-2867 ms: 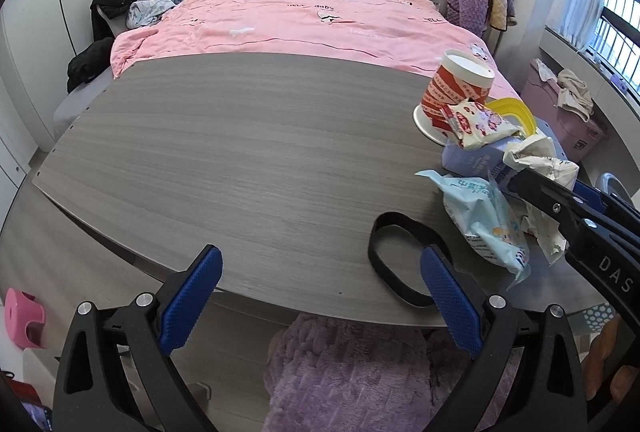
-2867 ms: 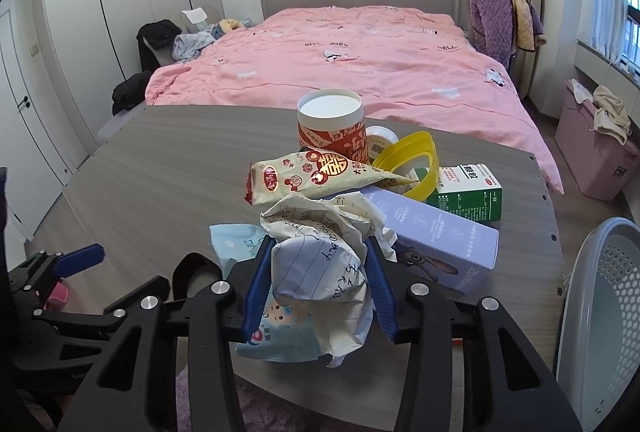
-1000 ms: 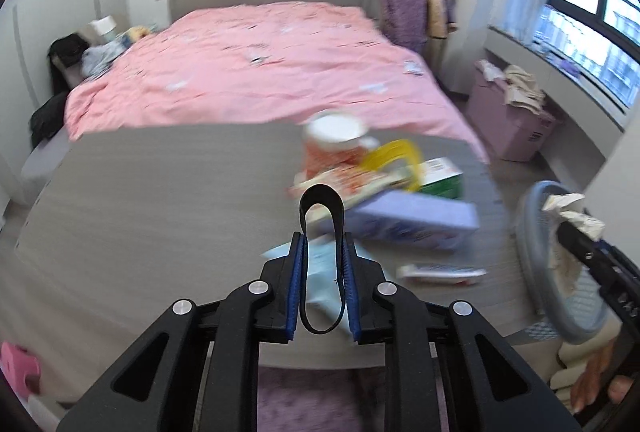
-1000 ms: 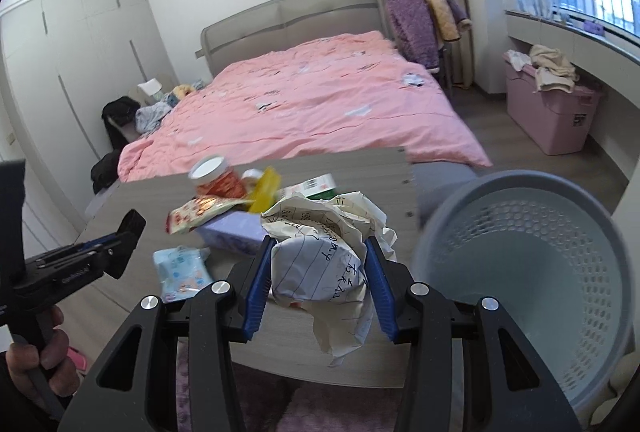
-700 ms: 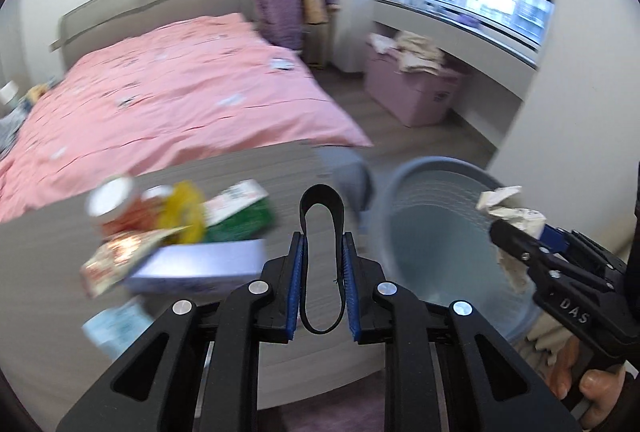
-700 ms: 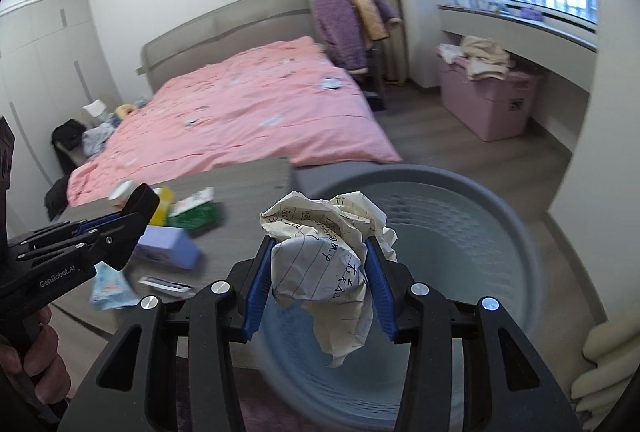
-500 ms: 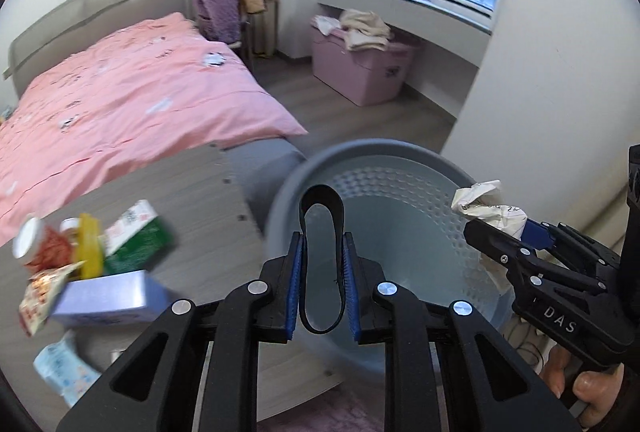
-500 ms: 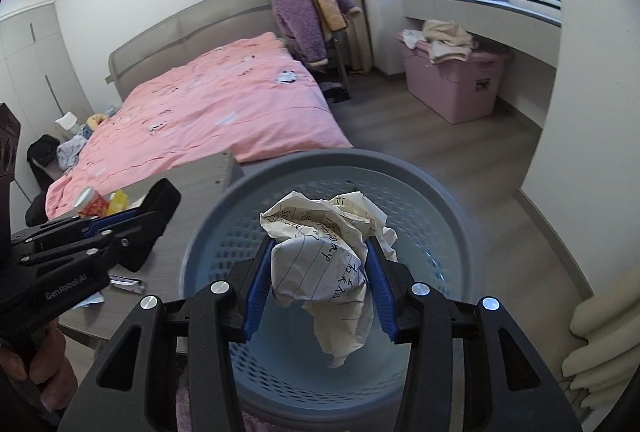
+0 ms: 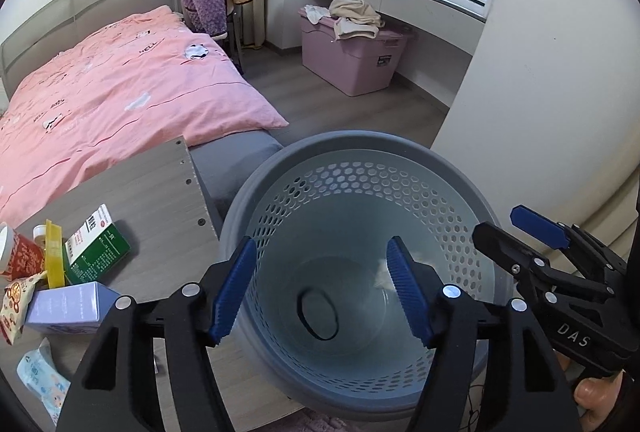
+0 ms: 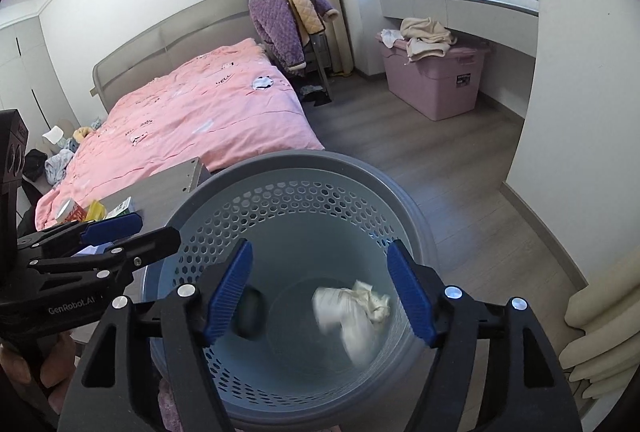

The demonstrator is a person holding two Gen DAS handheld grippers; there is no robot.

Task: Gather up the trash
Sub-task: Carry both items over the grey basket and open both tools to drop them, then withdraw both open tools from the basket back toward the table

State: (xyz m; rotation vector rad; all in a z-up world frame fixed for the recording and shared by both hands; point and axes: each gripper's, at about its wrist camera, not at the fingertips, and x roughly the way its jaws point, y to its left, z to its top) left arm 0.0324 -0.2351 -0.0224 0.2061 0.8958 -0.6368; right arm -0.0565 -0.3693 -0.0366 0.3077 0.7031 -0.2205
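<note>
Left wrist view: the left gripper (image 9: 322, 290) is held over the grey perforated bin (image 9: 360, 152), jaws apart and opening, w/ nothing between the pads. A black band loop (image 9: 319, 315) is seen inside the bin, low down toward its bottom. A blurred pale scrap is glimpsed inside the bin by the right-hand pad; it can't be made out. The right gripper (image 9: 516, 226) is seen at the bin's right rim, held by a hand (image 9: 596, 396), jaws apart. Left of the bin, a wooden table (image 9: 160, 192) carries more trash: green carton (image 9: 98, 250), purple box (image 9: 68, 308), red cup (image 9: 18, 252), yellow lid (image 9: 54, 258), snack packet (image 9: 14, 306), blue wipes pack (image 9: 42, 382).

Right wrist view: the right gripper (image 10: 320, 290) is held over the same bin (image 10: 280, 160), jaws apart and opening, empty. Crumpled paper (image 10: 354, 312) is seen blurred inside the bin, free of the pads, right of centre. A dark blurred shape, likely the band (image 10: 250, 314), is seen inside near the bin's left wall. The left gripper (image 10: 154, 228) is at the bin's left rim. Beyond the bin: pink bed (image 10: 192, 124), pink storage box (image 10: 436, 80).
</note>
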